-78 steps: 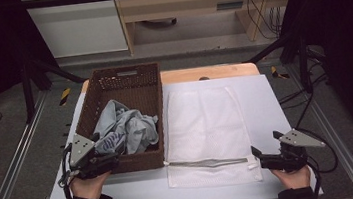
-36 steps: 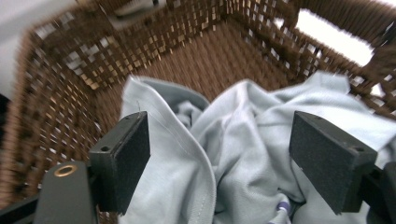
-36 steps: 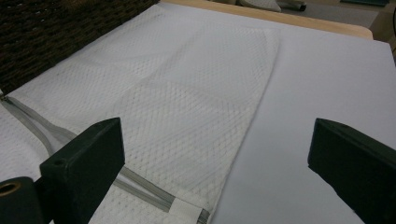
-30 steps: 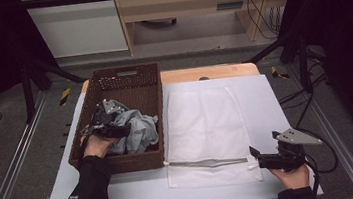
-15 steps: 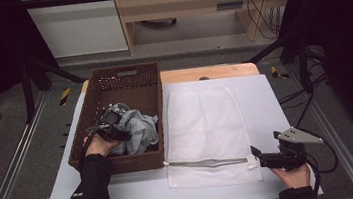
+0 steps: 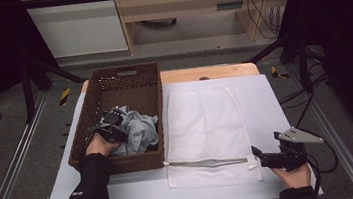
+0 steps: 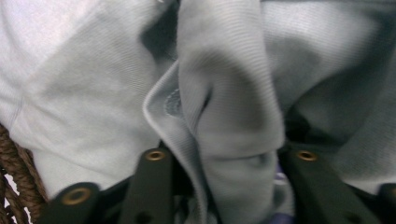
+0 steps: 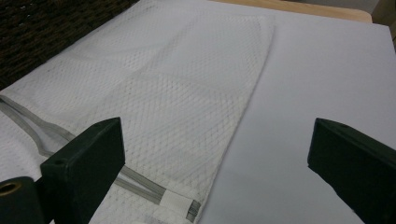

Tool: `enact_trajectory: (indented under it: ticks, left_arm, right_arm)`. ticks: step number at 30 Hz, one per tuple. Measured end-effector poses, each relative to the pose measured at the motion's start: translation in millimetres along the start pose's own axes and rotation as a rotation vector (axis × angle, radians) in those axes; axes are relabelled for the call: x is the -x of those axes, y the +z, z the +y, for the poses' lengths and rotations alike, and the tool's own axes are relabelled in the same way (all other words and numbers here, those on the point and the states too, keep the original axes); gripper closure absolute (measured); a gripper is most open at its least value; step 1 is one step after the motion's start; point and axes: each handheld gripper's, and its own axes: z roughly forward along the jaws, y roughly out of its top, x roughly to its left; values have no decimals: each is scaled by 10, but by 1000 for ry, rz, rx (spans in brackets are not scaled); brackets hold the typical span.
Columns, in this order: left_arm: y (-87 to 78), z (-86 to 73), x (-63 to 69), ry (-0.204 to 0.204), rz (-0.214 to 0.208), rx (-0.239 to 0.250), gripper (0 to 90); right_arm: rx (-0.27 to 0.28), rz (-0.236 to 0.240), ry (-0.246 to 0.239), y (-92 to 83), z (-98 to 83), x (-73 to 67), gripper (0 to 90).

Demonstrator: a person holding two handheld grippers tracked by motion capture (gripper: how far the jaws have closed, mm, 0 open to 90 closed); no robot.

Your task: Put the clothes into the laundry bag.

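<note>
Pinching a fold of the grey garment (image 7: pixel 224 116), our left gripper (image 7: pixel 224 186) has just been closing its jaws, cloth bunched between them. We'd get a deep bite before lifting, so the fabric clears the wicker basket (image 6: pixel 121 162) wall. The garment (image 6: pixel 135 129) sits in the basket at 9 o'clock of the white mesh bag (image 6: pixel 207 126). Our right gripper (image 6: pixel 268 159) waits, jaws spread, at the bag's zipper (image 6: pixel 207 163) corner, 5 o'clock on the table (image 6: pixel 265 99). Versus earlier: the left hand was at the basket's near edge, now it's inside; the right is unchanged.
</note>
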Motion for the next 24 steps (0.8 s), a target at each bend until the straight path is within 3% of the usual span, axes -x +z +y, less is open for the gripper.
enact_trajectory:
  ticks: [5, 8, 12, 19, 24]
  left_arm:
    - [-28, -4, -9, -12, 7, 10, 754]
    - [-75, -13, -10, -17, 9, 53, 762]
    - [-202, -39, -28, -42, -6, 180, 766]
    - [-433, -111, -43, -64, 23, 415, 773]
    - [-575, -163, -16, -36, 66, 549, 775]
  right_arm:
    - [4, 3, 7, -9, 1, 15, 53]
    - [8, 4, 10, -24, -2, 25, 57]
    - [12, 7, 13, -38, -3, 35, 62]
    - [14, 13, 25, -46, -4, 55, 66]
    - [21, 14, 26, -59, 1, 63, 69]
